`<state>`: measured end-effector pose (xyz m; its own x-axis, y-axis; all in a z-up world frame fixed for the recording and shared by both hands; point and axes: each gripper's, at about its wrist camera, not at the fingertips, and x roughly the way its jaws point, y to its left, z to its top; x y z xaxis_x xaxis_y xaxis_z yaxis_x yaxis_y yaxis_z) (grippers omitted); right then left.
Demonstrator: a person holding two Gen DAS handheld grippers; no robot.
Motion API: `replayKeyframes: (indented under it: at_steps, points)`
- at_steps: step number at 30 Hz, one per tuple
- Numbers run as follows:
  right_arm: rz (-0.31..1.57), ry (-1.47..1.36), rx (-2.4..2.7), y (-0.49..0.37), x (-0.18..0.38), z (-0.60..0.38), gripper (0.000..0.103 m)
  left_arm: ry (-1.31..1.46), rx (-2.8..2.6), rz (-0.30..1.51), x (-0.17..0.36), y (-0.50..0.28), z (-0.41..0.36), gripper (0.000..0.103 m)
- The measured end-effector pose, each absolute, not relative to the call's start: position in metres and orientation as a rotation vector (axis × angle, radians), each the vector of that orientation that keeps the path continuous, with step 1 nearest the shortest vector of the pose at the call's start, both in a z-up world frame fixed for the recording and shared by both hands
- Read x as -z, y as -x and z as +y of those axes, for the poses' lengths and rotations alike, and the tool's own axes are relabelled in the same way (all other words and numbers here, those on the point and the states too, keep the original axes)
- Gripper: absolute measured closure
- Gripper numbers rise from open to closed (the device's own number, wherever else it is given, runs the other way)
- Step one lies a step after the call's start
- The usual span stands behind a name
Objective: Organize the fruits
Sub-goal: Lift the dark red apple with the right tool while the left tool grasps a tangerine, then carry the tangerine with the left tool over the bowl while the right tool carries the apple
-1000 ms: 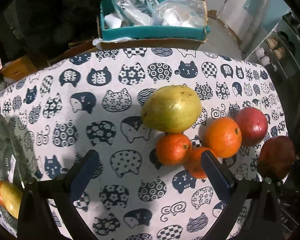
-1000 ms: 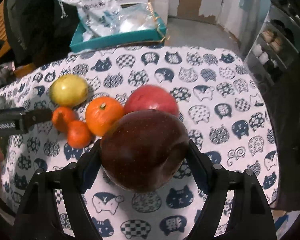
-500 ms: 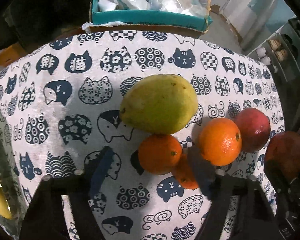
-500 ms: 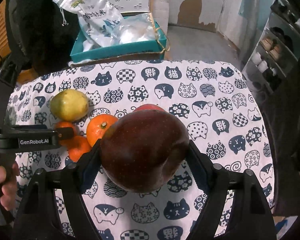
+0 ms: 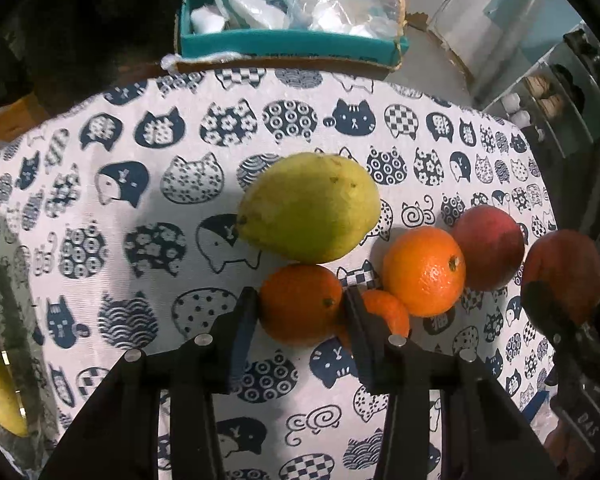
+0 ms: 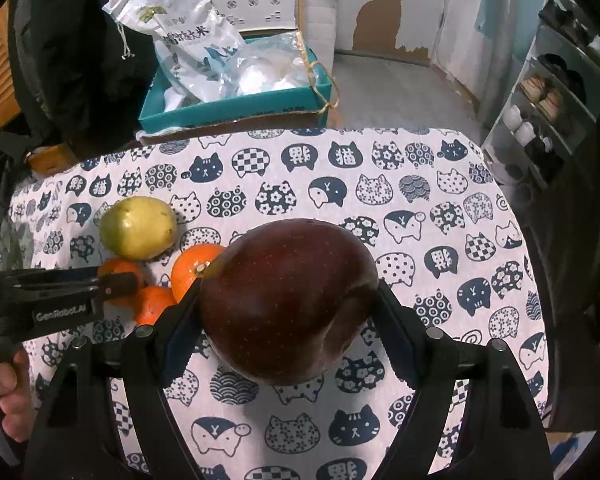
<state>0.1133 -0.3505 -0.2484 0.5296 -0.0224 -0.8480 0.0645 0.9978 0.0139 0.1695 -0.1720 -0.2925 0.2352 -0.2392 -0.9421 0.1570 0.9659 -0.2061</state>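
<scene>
Two grippers, each clamped on fruit above the cat-print tablecloth [image 5: 148, 184].
Left gripper [image 5: 300, 312] just closed on small orange [image 5: 300, 304] beside green mango [image 5: 308, 208]; right gripper [image 6: 288, 320] held dark red apple [image 6: 288, 300] aloft.

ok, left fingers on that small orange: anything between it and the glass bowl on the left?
Nothing visible. The left gripper is shut on the small orange. Bare tablecloth runs from there to the glass bowl at the left edge. The green mango touches the orange on its far side, off that path.
</scene>
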Motion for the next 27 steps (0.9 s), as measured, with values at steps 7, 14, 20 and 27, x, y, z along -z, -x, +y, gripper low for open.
replayKeyframes:
  at_steps: [7,14,20,27]
  points:
    - [0.988,-0.028,0.050,-0.112,0.236,-0.345,0.024,0.022,0.265,1.221,0.260,-0.154,-0.161,0.059]
    - [0.960,-0.031,0.036,-0.108,0.220,-0.339,0.024,0.002,0.253,1.140,0.231,-0.139,-0.148,0.059]
    - [0.928,-0.035,0.021,-0.104,0.204,-0.330,0.024,-0.006,0.241,1.071,0.208,-0.126,-0.136,0.059]
    - [0.896,-0.039,0.001,-0.098,0.185,-0.321,0.024,-0.018,0.223,0.992,0.183,-0.111,-0.121,0.059]
